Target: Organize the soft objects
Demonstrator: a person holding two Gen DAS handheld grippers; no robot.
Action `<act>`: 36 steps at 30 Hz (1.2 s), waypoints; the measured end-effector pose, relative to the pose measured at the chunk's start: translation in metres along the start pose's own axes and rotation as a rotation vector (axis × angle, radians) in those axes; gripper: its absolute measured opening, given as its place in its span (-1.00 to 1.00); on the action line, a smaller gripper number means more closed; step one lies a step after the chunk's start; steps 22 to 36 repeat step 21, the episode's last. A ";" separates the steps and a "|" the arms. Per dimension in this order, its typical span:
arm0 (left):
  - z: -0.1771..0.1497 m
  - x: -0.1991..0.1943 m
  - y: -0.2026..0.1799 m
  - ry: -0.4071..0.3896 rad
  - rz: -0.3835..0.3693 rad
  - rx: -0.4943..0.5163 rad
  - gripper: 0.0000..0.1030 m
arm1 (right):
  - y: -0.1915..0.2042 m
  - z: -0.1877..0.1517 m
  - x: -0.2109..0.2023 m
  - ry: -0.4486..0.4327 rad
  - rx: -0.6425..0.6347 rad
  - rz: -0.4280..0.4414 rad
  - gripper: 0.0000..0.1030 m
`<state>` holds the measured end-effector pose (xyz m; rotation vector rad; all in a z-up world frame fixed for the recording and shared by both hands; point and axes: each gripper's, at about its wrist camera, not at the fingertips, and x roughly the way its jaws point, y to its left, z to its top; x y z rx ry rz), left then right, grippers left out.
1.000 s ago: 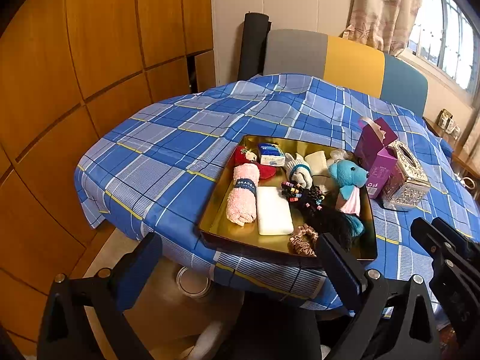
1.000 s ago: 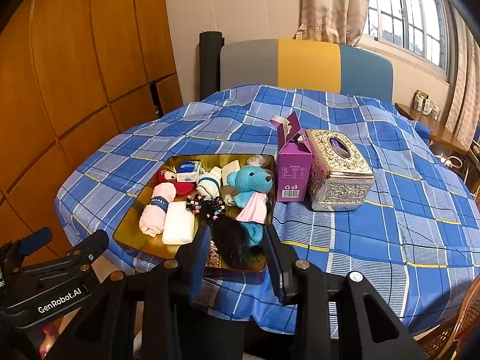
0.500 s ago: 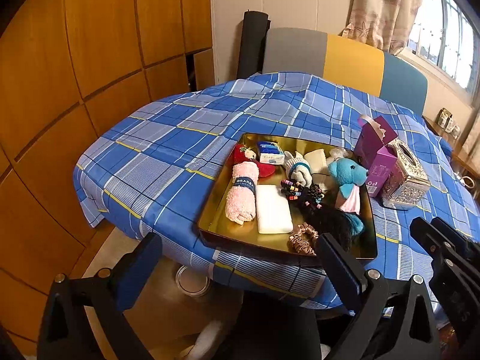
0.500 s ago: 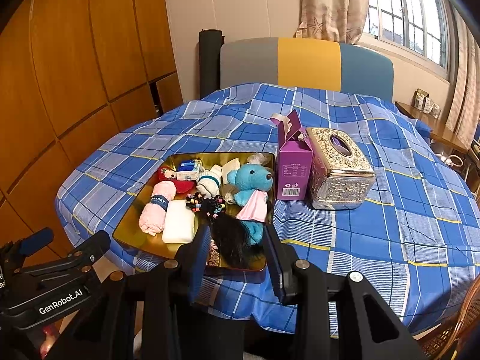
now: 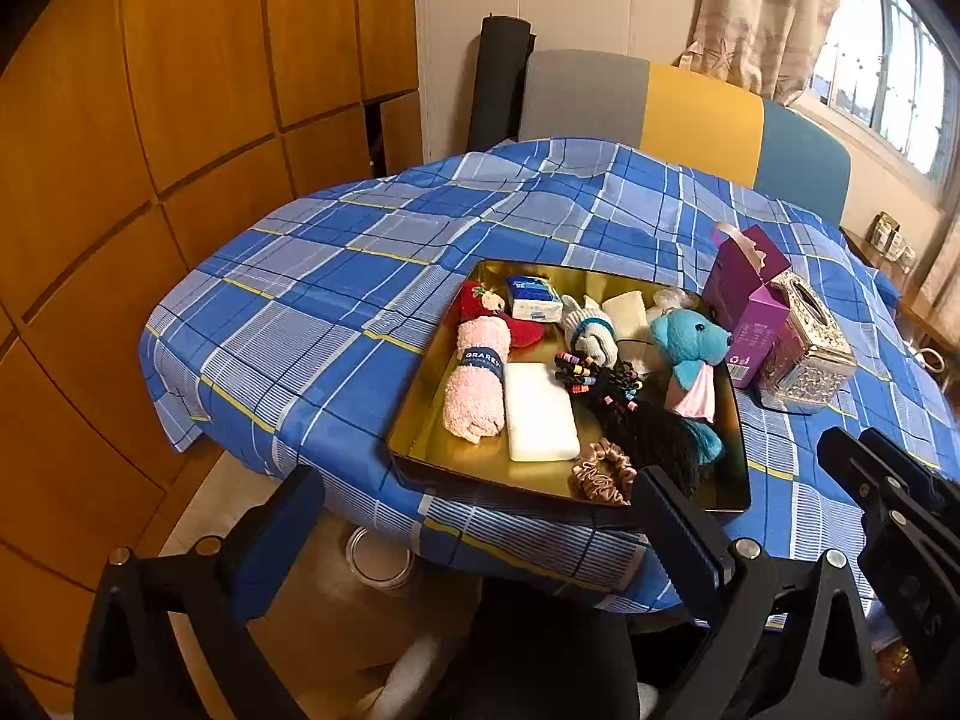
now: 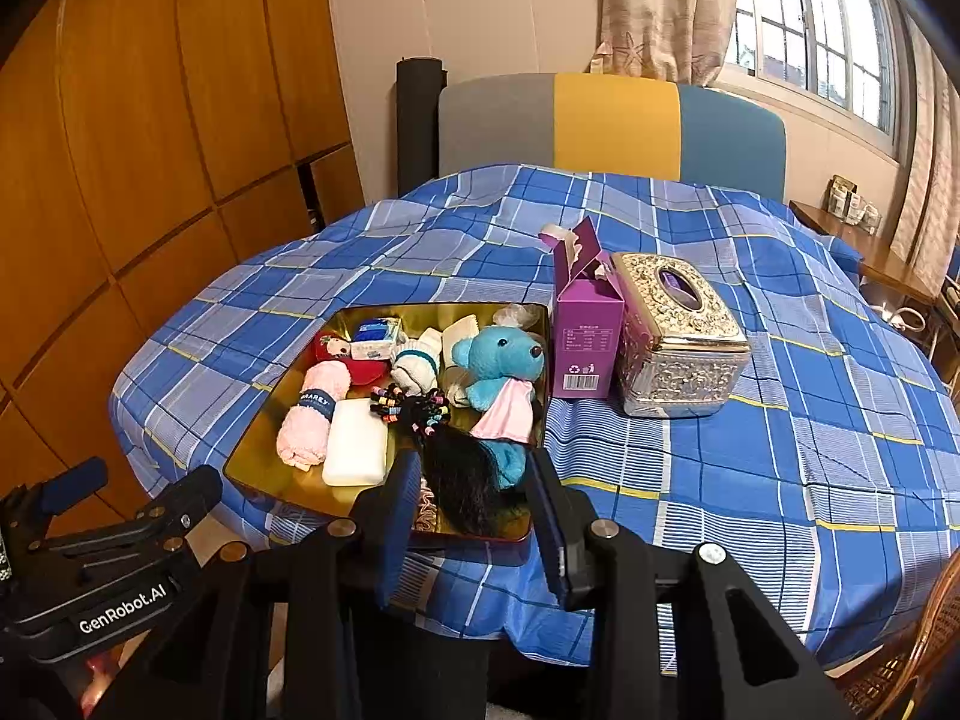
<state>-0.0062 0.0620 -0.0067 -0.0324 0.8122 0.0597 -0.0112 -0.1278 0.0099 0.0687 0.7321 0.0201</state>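
Observation:
A gold tray (image 5: 420, 432) (image 6: 264, 420) on the blue plaid table holds soft things: a rolled pink towel (image 5: 477, 384) (image 6: 312, 414), a white sponge block (image 5: 537, 411) (image 6: 355, 441), a blue teddy bear (image 5: 690, 354) (image 6: 498, 366), a black hairpiece with coloured beads (image 5: 642, 420) (image 6: 456, 462), a brown scrunchie (image 5: 603, 471), a red plush (image 5: 474, 303), a tissue pack (image 5: 531, 298) and a white sock (image 5: 591, 330). My left gripper (image 5: 474, 534) is open wide, off the table's near edge. My right gripper (image 6: 471, 516) is open, empty, in front of the tray's near rim.
A purple carton (image 6: 585, 330) (image 5: 747, 306) and a silver tissue box (image 6: 678, 336) (image 5: 804, 354) stand right of the tray. A grey, yellow and blue chair back (image 6: 612, 126) is behind the table. Wooden wall panels (image 5: 120, 150) are on the left.
Both views have shifted only slightly. Nothing was picked up or moved, and both grippers keep the same opening.

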 end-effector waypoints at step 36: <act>0.000 0.002 0.001 0.003 0.000 0.009 0.99 | -0.001 0.000 0.002 0.011 0.004 -0.002 -0.30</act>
